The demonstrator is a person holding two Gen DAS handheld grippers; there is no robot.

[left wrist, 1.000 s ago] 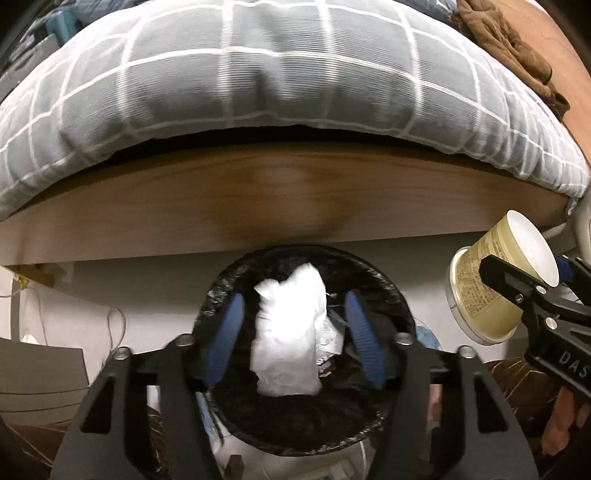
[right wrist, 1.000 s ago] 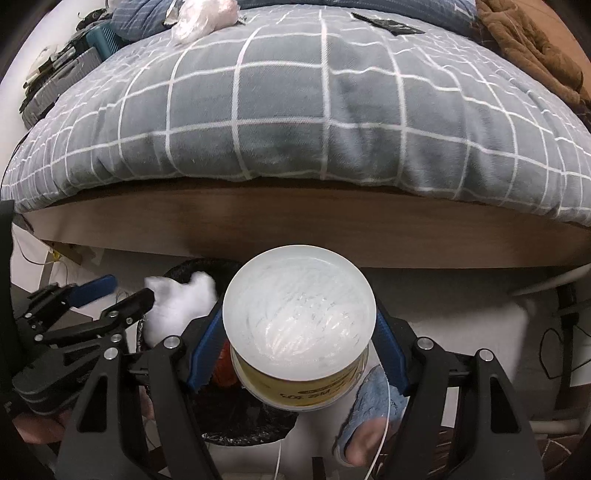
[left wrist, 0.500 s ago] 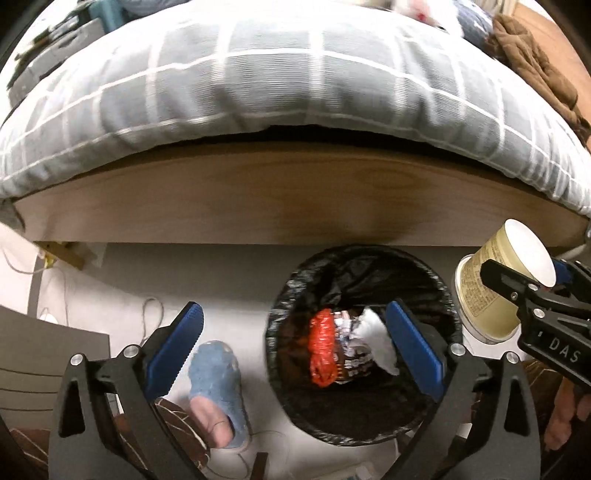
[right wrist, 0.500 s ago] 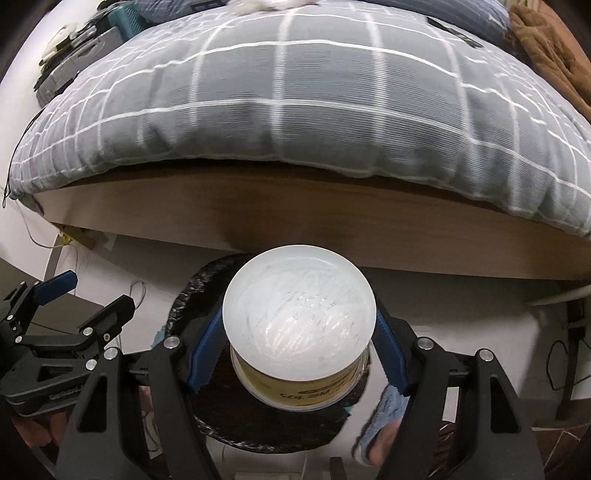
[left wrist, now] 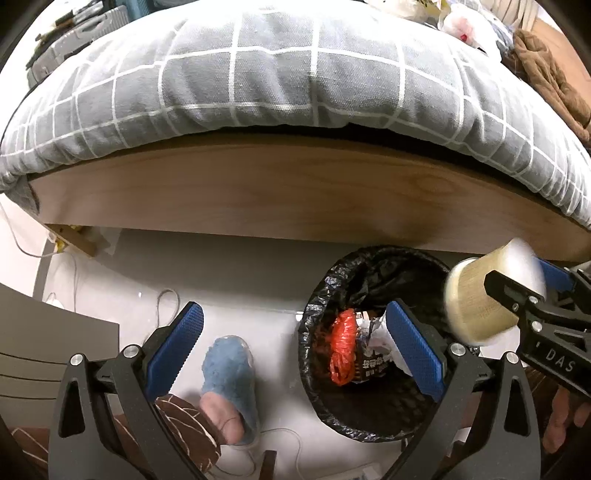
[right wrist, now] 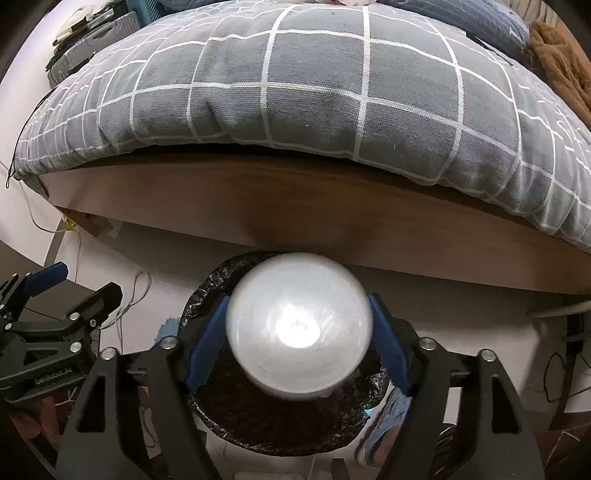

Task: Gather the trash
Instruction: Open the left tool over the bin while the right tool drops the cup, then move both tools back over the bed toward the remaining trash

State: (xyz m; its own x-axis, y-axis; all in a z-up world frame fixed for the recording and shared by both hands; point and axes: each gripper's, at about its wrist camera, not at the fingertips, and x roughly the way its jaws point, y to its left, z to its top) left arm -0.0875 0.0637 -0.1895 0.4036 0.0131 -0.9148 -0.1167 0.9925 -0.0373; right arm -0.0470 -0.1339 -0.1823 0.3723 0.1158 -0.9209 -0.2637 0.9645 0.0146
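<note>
A black-lined trash bin [left wrist: 314, 387] stands on the floor against the bed frame. It holds a red bag [left wrist: 341, 343], a crumpled white tissue [left wrist: 380, 336] and a dark wrapper. My left gripper [left wrist: 291, 317] is open and empty; its right finger hangs over the bin and its left finger over the floor. My right gripper [right wrist: 297, 306] is above the bin [right wrist: 207, 291] with its jaws opening. The yellow paper cup [right wrist: 299, 325] sits between the pads, motion-blurred and slipping loose. The left wrist view shows the cup [left wrist: 476, 306] at the bin's right rim.
The bed's wooden frame [left wrist: 295, 192] and grey checked duvet [left wrist: 295, 74] overhang just behind the bin. A person's foot in a blue slipper [left wrist: 229, 373] is left of the bin, with cables [left wrist: 162, 299] on the floor. Plastic bags [left wrist: 461, 22] and a brown garment [left wrist: 546, 70] lie on the bed.
My left gripper let the white tissue fall into the bin, opened wide and shifted left. My right gripper carried the cup over the bin; its pads have now spread and the cup blurs.
</note>
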